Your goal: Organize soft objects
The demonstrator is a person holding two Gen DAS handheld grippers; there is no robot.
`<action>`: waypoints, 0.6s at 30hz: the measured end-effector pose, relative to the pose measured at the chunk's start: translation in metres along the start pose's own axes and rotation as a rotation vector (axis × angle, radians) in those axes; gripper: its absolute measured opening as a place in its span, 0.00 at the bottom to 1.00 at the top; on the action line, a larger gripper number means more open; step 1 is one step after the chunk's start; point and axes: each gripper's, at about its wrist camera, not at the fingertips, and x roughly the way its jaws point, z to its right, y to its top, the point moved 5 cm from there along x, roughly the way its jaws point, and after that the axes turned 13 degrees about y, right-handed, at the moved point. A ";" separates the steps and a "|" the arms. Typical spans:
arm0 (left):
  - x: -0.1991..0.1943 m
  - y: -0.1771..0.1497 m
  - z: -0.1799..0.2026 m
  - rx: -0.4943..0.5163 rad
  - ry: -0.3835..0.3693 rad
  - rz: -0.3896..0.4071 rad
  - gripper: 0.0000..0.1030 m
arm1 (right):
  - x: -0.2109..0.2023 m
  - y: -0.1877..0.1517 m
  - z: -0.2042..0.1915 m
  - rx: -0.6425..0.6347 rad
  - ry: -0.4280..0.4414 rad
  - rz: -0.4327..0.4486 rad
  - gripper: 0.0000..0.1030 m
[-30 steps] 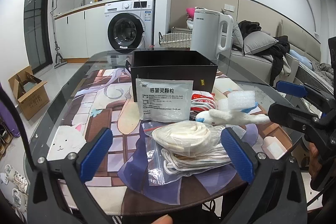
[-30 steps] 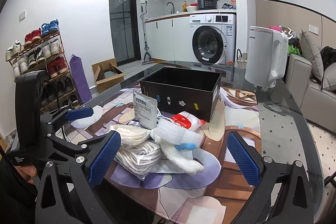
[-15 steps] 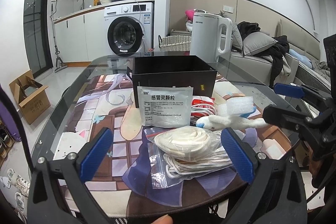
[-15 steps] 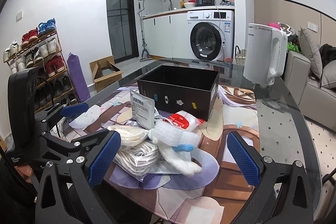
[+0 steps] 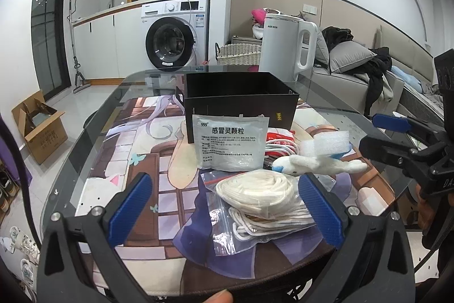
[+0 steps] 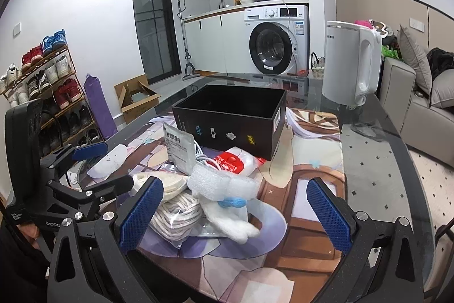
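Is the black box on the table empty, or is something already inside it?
Empty as far as visible: the right wrist view looks into the open black box and shows only dark walls; its near floor is hidden.

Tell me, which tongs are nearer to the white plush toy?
Right. The right tongs are open with the white plush toy lying between their fingers. The left tongs are open over the bagged rope, with the toy beyond their right finger.

Sitting on the counter are one black box, one white kettle and one medicine sachet. Lying beside them are one plush toy, one foam piece and two bagged rope bundles.
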 end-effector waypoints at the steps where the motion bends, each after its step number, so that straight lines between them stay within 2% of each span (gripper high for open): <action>1: 0.000 0.000 0.000 -0.004 -0.006 -0.006 1.00 | 0.001 -0.001 0.000 0.003 -0.001 -0.005 1.00; 9: 0.002 -0.001 0.004 0.001 -0.028 -0.021 1.00 | 0.014 -0.010 0.006 0.032 0.018 -0.052 1.00; 18: 0.009 -0.006 0.008 0.021 -0.027 -0.042 1.00 | 0.030 -0.006 0.011 0.081 0.017 -0.064 1.00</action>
